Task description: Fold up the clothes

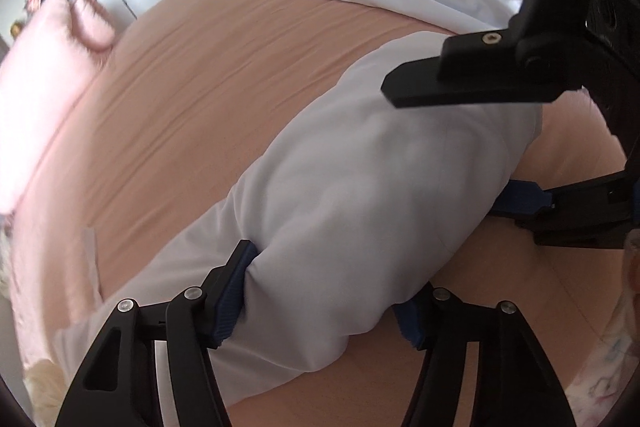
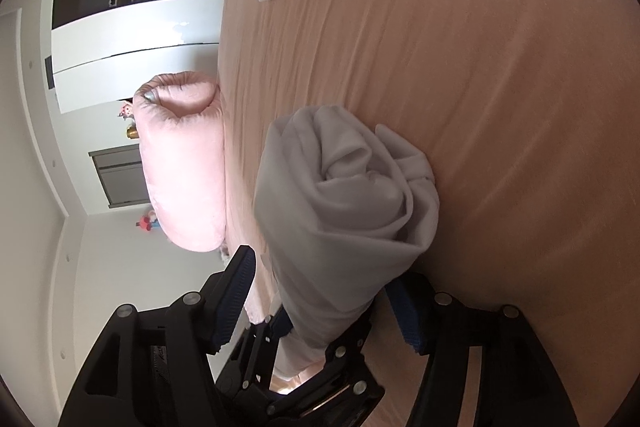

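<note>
Peach bedsheet (image 1: 224, 75), rolled grey garment (image 1: 360, 187) clenched by left gripper (image 1: 320, 301), right gripper (image 2: 320, 301) released around it

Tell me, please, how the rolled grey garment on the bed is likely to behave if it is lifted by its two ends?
The rolled grey garment is soft cloth, so its middle would probably sag. Its end shows loose spiral layers, so it may well unroll once lifted. It looks light, and on the peach bedsheet it would likelier drag than roll.
</note>
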Demonstrator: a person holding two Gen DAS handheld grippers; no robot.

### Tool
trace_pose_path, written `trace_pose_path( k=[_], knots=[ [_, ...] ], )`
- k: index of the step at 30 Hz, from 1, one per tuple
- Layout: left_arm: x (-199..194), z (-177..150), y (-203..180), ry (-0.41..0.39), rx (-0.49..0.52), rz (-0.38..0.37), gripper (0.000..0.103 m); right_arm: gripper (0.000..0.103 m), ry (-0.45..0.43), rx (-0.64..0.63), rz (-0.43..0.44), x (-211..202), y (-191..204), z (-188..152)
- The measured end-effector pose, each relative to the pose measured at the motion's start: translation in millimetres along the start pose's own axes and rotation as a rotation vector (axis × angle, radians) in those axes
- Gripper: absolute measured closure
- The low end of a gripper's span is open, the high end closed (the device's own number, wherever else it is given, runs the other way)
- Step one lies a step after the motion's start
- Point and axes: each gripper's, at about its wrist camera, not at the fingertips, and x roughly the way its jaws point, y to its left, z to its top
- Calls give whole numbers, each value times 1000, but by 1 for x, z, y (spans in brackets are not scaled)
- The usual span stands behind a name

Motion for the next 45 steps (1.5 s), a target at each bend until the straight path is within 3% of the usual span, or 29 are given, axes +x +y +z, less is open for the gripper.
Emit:
trace_pose_path(
  k=[4, 10, 12, 14, 19, 23, 29, 34, 37, 40, 45],
  knots=[
    [-2, -3, -1, -5, -17, -16, 42, 39, -27, 3, 10, 3, 0, 4],
    [-7, -8, -6, -16, -27, -21, 42, 40, -28, -53, -51, 13, 9, 7],
    [-8, -10, -8, -18, -29, -20, 42, 54, -37, -85, -91, 13, 10, 4],
    [-10, -11, -10, -22, -36, -20, 42, 60, -40, -118, -135, 14, 10, 3],
    [-16, -16, -15, -33, -51, -16, 42, 62, -39, -138, -133, 13, 11, 3],
    [-20, -19, -16, -35, -78, -35, 42, 64, -56, -249, -179, 12, 21, -3],
    [-37, -28, -9, -84, -225, -99, 42, 64, -77, -448, -282, 11, 54, -17],
    [-45, -32, 1, -114, -336, -148, 43, 65, -103, -686, -385, 14, 89, -39],
    [-47, -32, 15, -132, -371, -194, 43, 65, -101, -746, -418, 16, 104, -48],
    [-38, -12, 47, -150, -393, -231, 43, 65, -108, -770, -432, 16, 115, -56],
    [-34, -8, 56, -174, -437, -303, 43, 65, -123, -797, -459, 19, 135, -69]
  ],
)
